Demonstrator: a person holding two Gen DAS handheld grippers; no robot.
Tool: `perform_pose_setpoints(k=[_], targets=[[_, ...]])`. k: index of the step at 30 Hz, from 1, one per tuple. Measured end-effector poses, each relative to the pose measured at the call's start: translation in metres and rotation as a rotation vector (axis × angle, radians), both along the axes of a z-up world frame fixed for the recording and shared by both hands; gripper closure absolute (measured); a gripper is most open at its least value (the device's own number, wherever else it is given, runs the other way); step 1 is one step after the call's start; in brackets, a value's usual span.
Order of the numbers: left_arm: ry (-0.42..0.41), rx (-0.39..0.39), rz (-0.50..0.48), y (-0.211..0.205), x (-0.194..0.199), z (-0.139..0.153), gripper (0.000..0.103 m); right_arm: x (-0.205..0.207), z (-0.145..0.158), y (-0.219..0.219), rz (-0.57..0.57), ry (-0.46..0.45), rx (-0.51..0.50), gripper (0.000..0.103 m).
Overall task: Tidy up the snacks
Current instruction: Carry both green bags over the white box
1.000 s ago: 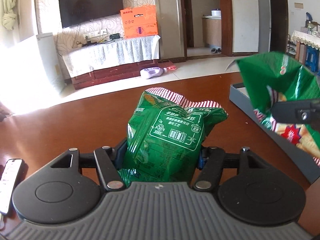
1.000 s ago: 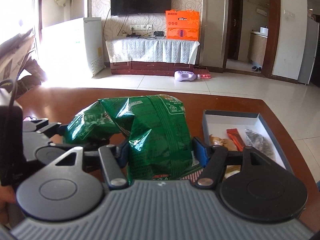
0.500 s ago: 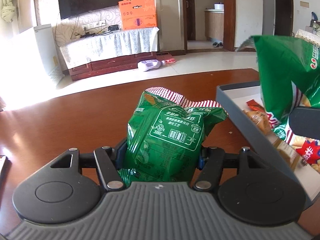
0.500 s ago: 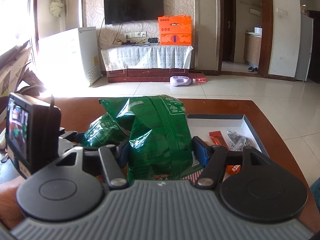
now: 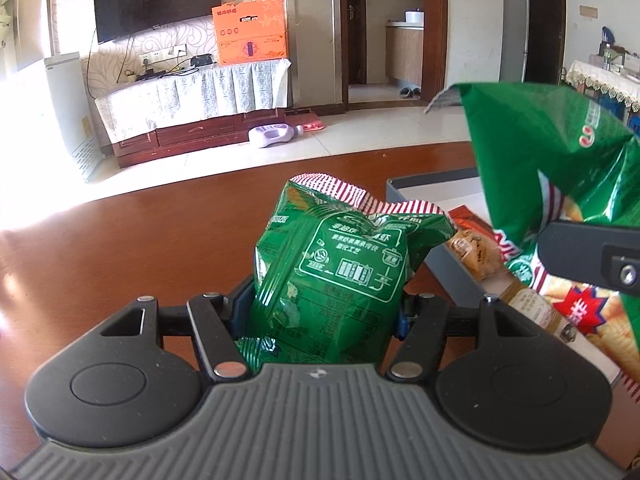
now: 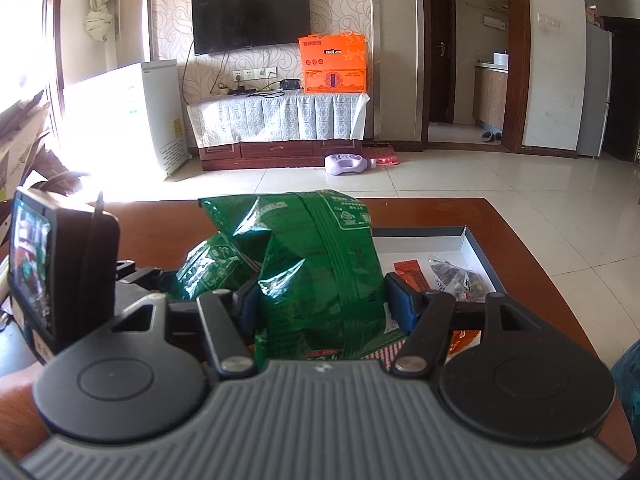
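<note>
My left gripper (image 5: pixel 320 308) is shut on a green snack bag (image 5: pixel 340 276) with a red-striped top, held above the brown table. My right gripper (image 6: pixel 320 300) is shut on a second green snack bag (image 6: pixel 320 264), which also shows in the left wrist view (image 5: pixel 560 184) over the grey tray. The grey tray (image 6: pixel 476 252) holds an orange-red packet (image 6: pixel 410 276) and a dark packet (image 6: pixel 456 278); in the left wrist view its wall (image 5: pixel 448 276) lies just right of my left bag. The left gripper and its bag (image 6: pixel 208 268) sit to the left in the right wrist view.
The brown table (image 5: pixel 140 240) extends left and ahead. The left gripper's small screen (image 6: pixel 32 264) stands at the left of the right wrist view. A TV stand (image 6: pixel 280 128), an orange box (image 6: pixel 334 64) and a purple bottle (image 6: pixel 346 164) on the floor lie beyond.
Both grippers have moved right, toward the grey tray, each still holding its bag. The right bag now hangs over the tray; a phone at the left has left the view.
</note>
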State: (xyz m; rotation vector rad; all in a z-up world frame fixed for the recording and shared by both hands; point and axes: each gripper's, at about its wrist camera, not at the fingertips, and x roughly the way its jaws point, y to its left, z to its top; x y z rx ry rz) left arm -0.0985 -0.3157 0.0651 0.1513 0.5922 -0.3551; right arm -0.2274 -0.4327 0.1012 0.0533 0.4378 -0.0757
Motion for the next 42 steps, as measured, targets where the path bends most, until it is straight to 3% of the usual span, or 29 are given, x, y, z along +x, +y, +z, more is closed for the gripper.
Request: perform_pose_setpoints(k=[29,42], targets=[[-0.041,-0.08,-0.101,-0.024,0.006,0.009,0.034,-0.017,-0.001,-0.005,-0.082,-0.01,-0.002,0.037],[-0.041,-0.102,-0.119,-0.052,0.044,0.012,0.034,-0.016,-0.024,-0.042,-0.177,0.095,-0.042,0.037]])
